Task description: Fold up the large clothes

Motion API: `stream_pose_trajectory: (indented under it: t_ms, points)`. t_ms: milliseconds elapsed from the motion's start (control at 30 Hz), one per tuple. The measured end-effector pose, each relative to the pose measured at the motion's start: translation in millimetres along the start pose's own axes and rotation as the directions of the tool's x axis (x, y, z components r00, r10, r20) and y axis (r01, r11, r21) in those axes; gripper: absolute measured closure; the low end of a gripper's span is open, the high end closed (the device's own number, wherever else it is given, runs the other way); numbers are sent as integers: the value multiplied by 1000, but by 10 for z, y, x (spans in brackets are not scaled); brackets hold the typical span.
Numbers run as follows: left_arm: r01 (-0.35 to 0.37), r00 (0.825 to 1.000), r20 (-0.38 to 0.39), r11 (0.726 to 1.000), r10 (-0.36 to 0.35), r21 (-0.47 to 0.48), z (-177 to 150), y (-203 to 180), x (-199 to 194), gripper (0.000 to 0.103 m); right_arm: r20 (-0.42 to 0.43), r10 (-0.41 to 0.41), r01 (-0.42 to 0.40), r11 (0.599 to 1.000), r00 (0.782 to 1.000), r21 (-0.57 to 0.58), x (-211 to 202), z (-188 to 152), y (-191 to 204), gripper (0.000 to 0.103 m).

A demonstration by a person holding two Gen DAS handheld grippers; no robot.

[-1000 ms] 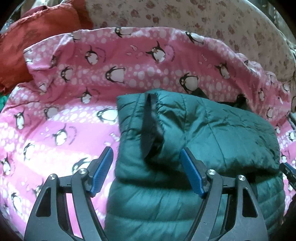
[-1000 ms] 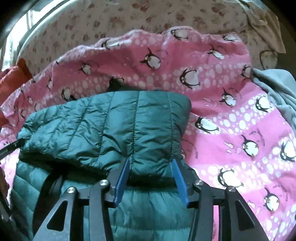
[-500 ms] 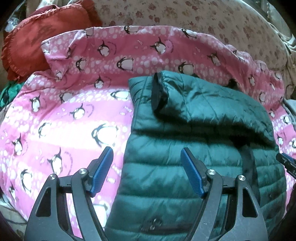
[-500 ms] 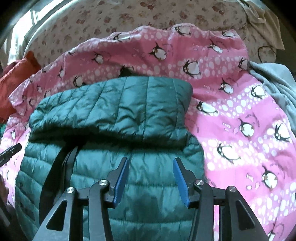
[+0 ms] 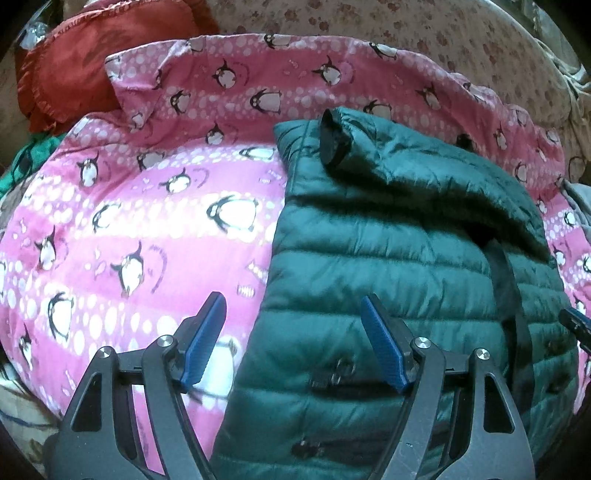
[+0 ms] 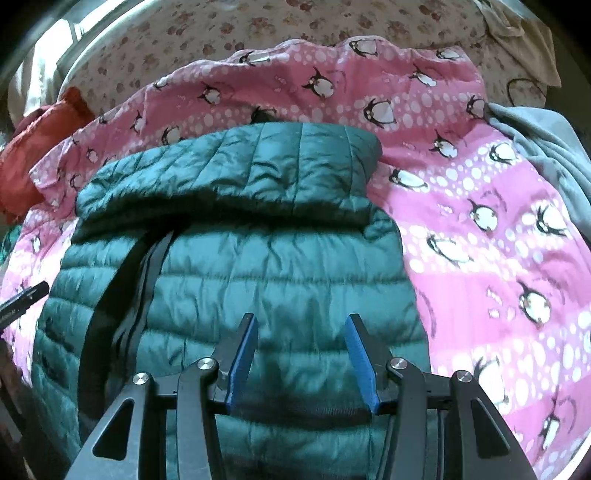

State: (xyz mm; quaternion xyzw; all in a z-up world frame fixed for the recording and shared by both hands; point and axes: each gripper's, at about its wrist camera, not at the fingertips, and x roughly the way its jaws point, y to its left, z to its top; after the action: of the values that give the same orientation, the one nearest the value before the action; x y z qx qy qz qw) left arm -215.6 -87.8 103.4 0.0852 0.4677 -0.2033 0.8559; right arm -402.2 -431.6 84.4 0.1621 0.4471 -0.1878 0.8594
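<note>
A dark green quilted puffer jacket [image 5: 388,266] lies on a pink penguin-print blanket [image 5: 147,221]. A sleeve [image 5: 406,162] is folded across its far end, cuff opening toward the left. My left gripper [image 5: 293,332] is open and empty, above the jacket's left edge, one finger over the blanket. In the right wrist view the jacket [image 6: 258,266] fills the middle, with a dark zipper band [image 6: 122,295] on its left. My right gripper [image 6: 301,354] is open and empty above the jacket's near part. Each view shows the other gripper's tip at its edge.
A red ruffled cushion [image 5: 92,66] lies at the far left. A floral beige bedsheet [image 5: 406,33] lies beyond the blanket. A grey garment [image 6: 546,155] lies on the blanket's right side. Something green [image 5: 26,162] shows at the left edge.
Both grippers have let go of the folded sleeve and drawn back toward the jacket's near end. The sleeve now lies flat across the jacket's far part.
</note>
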Motion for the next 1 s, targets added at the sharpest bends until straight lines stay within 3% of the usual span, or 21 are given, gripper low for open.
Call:
stream_pose_trajectory:
  t_ms: [1000]
  points:
    - [13,996,-87,1000,-15,-17,-776,228,-325,27,-25,41,-41,999,999,25,-491,-862,8,52]
